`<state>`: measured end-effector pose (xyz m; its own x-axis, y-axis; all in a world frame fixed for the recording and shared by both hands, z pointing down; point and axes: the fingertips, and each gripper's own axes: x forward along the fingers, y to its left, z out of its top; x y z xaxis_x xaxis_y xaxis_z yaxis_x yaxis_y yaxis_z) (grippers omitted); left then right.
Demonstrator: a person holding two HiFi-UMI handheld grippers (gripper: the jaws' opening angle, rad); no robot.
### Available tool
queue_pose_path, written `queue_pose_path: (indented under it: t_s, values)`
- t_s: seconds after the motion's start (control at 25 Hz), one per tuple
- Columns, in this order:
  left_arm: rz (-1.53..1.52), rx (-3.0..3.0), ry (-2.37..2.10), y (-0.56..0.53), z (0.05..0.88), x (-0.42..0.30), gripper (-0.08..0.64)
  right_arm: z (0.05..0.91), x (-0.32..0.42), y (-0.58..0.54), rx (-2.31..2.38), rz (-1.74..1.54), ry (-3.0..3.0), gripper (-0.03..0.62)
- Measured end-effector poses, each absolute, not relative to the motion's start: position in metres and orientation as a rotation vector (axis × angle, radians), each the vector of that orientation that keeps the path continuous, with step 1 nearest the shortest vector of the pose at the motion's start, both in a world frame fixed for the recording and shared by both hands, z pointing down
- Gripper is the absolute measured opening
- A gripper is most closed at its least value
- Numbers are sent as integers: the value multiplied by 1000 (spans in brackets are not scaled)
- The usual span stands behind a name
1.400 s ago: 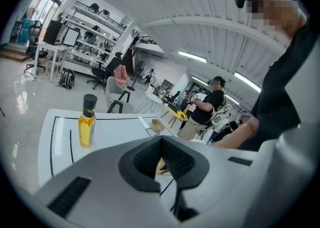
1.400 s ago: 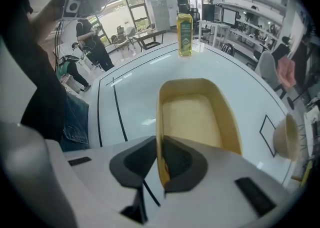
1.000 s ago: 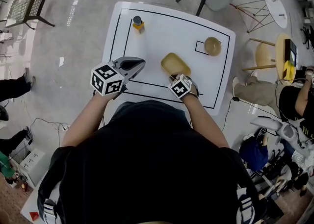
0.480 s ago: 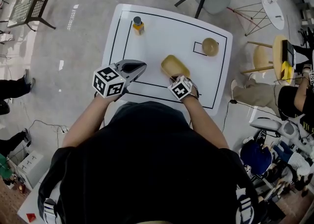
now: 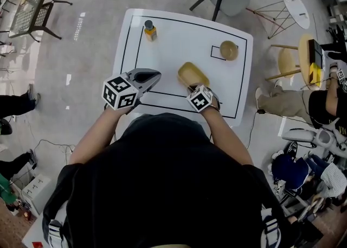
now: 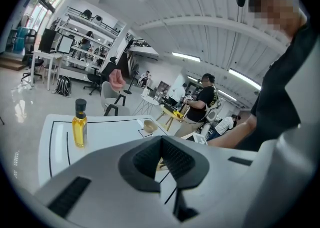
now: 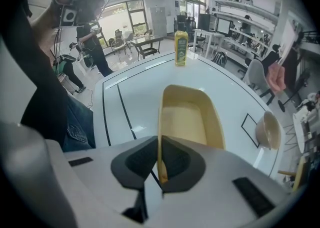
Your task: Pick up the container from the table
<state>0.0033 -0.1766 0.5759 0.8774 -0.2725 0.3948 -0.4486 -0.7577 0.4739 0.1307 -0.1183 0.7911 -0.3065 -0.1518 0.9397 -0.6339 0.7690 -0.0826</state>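
Observation:
A shallow yellow container [image 5: 192, 72] is at the near middle of the white table [image 5: 179, 38]. My right gripper [image 5: 193, 86] points steeply down at its near end. In the right gripper view the gripper [image 7: 161, 166] is shut on the container's [image 7: 189, 119] thin left wall, and its jaws have just been closing on that wall. My left gripper [image 5: 157, 73] hovers to the left of the container, over the table's near left part. It [image 6: 161, 140] is shut with nothing between the pads.
A bottle of yellow oil [image 5: 149, 30] stands at the table's far left corner. A wooden bowl [image 5: 228, 50] sits beside a small black square at the far right. Black lines frame the tabletop. Chairs, small tables and seated people surround the table.
Both grippers stay in nearly the same place over the table; the right one keeps its hold on the container. The view has shifted a little.

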Motion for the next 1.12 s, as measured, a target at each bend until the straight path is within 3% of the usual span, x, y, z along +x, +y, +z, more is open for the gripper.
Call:
queue_pose_path:
  t_s: [1.12]
  values:
    - [409,2527,-442,-165,568,-8,6,747,154,-106,788,594,-1826,18]
